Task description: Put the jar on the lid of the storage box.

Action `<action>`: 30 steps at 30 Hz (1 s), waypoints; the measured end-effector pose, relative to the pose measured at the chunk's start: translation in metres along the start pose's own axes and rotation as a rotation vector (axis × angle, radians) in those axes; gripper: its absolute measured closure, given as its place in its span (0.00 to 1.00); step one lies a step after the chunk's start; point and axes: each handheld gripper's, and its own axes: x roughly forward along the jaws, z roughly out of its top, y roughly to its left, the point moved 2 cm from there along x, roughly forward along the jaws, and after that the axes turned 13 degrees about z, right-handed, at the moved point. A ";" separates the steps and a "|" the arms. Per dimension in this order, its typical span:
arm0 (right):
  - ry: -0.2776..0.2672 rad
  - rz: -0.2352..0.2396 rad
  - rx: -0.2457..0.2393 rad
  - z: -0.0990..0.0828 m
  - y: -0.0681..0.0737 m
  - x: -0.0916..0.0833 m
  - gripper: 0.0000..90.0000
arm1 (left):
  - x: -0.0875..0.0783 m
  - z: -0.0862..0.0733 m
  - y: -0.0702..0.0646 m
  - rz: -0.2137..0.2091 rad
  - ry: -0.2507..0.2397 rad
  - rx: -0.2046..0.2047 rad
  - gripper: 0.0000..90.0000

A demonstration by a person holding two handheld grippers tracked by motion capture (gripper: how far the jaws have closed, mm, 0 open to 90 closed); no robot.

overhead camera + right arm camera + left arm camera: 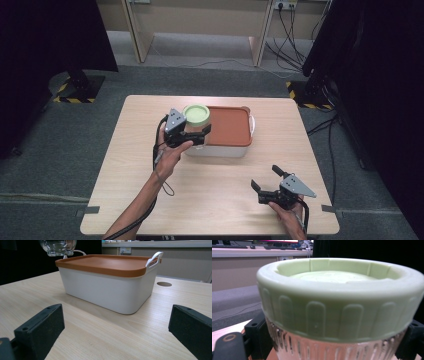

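Left of centre in the high view, your left gripper is clamped on the ribbed clear body of the jar just below its green lid, held above the box's orange lid. It looks like hard, slick, breakable glass, so keep hold there. Lower right, your right gripper is spread wide, empty, over the table, well apart.

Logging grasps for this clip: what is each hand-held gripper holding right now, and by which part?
The left hand-held gripper clamps the jar on its ribbed clear body, just under the green lid. The right hand-held gripper holds nothing.
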 end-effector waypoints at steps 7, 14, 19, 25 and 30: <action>0.001 0.000 -0.001 0.000 0.000 0.000 0.01 | 0.007 0.004 0.000 0.009 -0.005 -0.002 0.13; 0.001 0.003 -0.003 0.000 0.000 0.001 0.01 | 0.014 0.007 -0.001 0.020 -0.003 -0.004 0.12; 0.000 0.003 -0.002 0.000 0.000 0.000 0.01 | 0.018 0.007 -0.001 0.027 -0.004 -0.001 0.12; 0.000 0.003 -0.004 0.000 0.000 0.000 0.01 | 0.024 0.008 0.000 0.042 -0.006 -0.004 0.12; -0.002 0.002 -0.003 0.000 0.000 0.000 0.01 | 0.030 0.009 0.001 0.049 -0.007 -0.008 0.12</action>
